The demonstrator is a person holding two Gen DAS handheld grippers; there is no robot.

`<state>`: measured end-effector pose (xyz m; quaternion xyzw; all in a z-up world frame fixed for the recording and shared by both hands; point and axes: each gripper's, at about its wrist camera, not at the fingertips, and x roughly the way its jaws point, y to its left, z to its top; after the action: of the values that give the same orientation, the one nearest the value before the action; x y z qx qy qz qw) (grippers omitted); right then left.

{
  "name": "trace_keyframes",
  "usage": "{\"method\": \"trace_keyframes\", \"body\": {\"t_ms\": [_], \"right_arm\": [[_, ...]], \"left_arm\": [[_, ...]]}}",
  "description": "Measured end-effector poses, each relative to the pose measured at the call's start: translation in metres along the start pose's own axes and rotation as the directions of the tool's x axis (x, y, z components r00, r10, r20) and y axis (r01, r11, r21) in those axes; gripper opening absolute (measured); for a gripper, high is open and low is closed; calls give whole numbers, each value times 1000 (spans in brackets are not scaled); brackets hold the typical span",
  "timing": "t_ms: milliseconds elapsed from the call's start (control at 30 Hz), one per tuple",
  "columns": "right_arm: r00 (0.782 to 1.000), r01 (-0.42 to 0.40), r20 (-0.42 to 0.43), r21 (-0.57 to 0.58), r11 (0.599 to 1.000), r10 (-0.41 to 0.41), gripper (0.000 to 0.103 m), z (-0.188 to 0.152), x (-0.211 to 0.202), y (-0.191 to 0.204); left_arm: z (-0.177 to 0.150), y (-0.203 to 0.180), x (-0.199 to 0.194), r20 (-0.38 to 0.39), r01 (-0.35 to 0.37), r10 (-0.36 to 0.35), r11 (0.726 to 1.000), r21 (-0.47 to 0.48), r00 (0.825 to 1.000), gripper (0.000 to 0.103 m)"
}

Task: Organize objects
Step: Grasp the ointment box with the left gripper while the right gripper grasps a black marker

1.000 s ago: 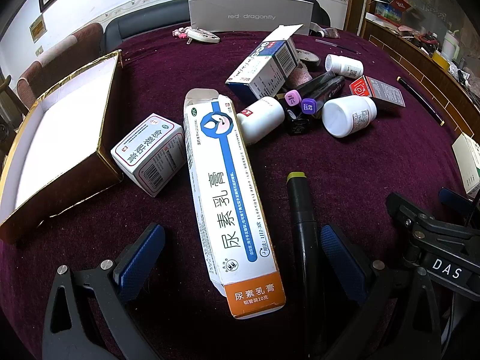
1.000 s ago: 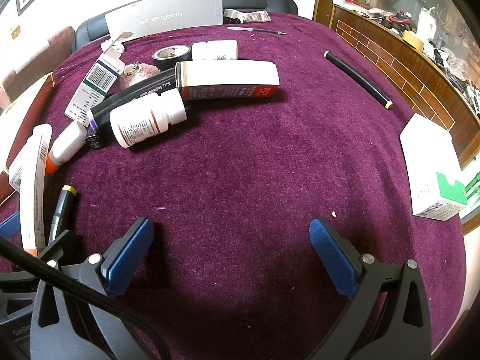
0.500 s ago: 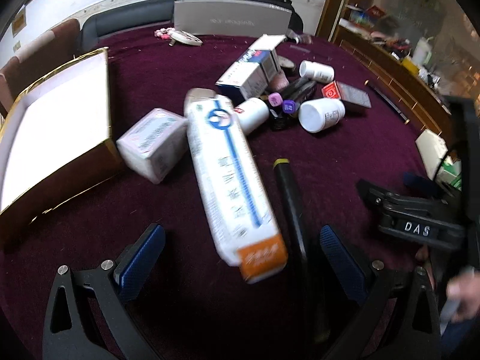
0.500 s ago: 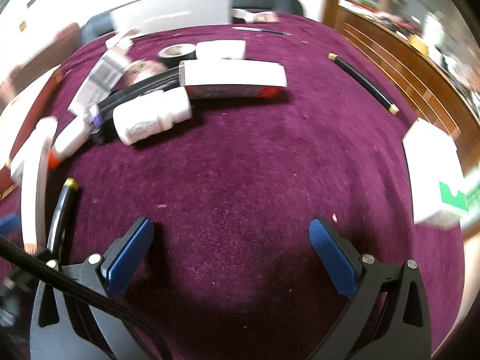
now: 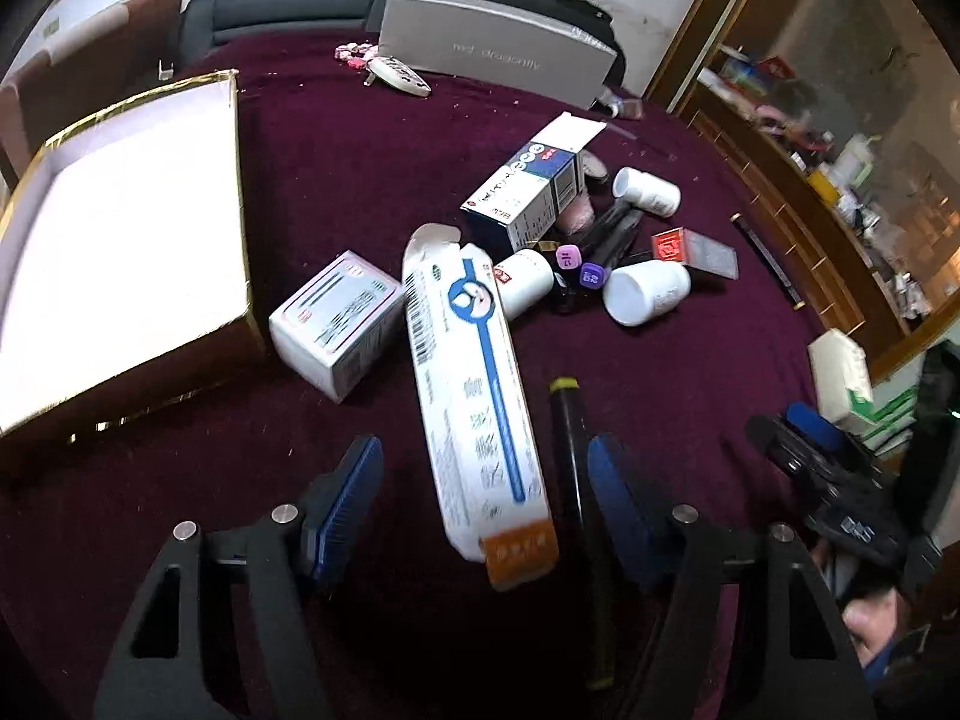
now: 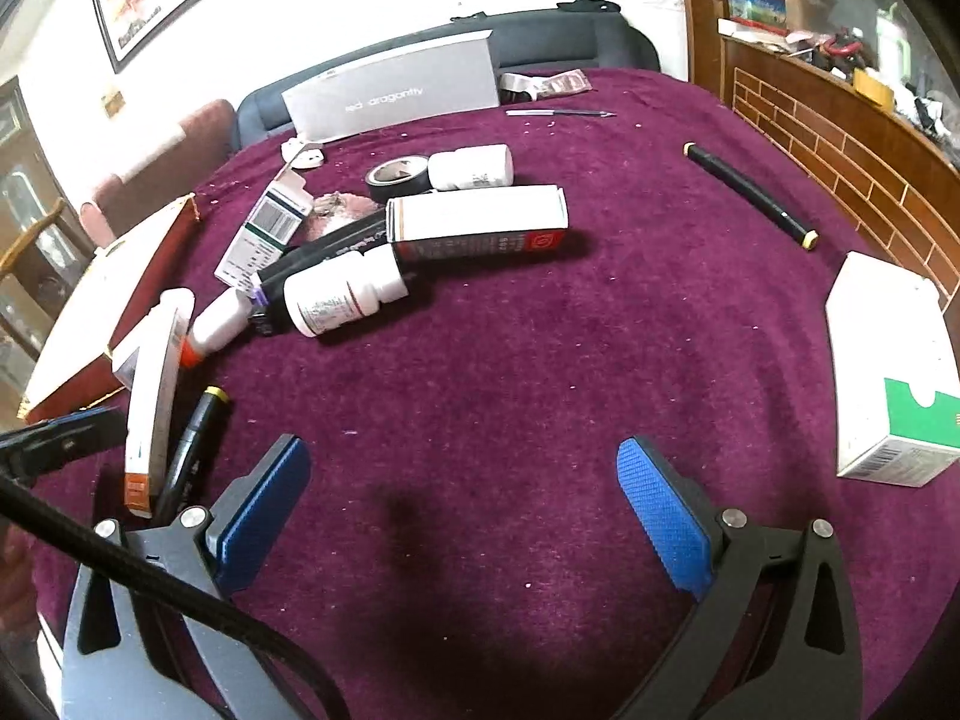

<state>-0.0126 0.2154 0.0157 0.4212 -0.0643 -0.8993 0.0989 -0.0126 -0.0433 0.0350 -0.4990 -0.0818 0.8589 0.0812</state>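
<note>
The print on the long white-and-blue carton [image 5: 480, 402] was smeared by motion blur – unreadable. The black marker [image 5: 570, 456] beside it ran behind the left gripper's [image 5: 483, 501] right pad, its near end lost in shadow. At the left edge the gold-rimmed box [image 5: 240, 192] was cut off – and a hand [image 5: 870, 624] at far right showed only as a blurry sliver.
</note>
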Motion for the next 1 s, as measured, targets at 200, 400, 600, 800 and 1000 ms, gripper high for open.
{"method": "trace_keyframes", "body": {"t_ms": [200,400,600,800,1000], "right_arm": [[999,-42,1,11,999,42,103,-1,-4,-5],[998,-63,2,34,997,63,103,-2,-3,-8],[998,-59,-12,43,997,59,102,-1,-1,-8],[999,-21,-30,19,1000,21,93,-2,2,-2],[997,-56,-52,-107,993,50,84,-7,-13,58]], "left_arm": [[12,-19,25,-1,-152,153,987,52,988,49],[4,-16,31,-16,-122,123,990,69,992,25],[-20,-2,-1,-8,-54,55,996,78,998,26],[-38,24,-45,71,-43,40,998,52,997,26],[-45,51,-65,154,-93,90,995,17,984,26]]}}
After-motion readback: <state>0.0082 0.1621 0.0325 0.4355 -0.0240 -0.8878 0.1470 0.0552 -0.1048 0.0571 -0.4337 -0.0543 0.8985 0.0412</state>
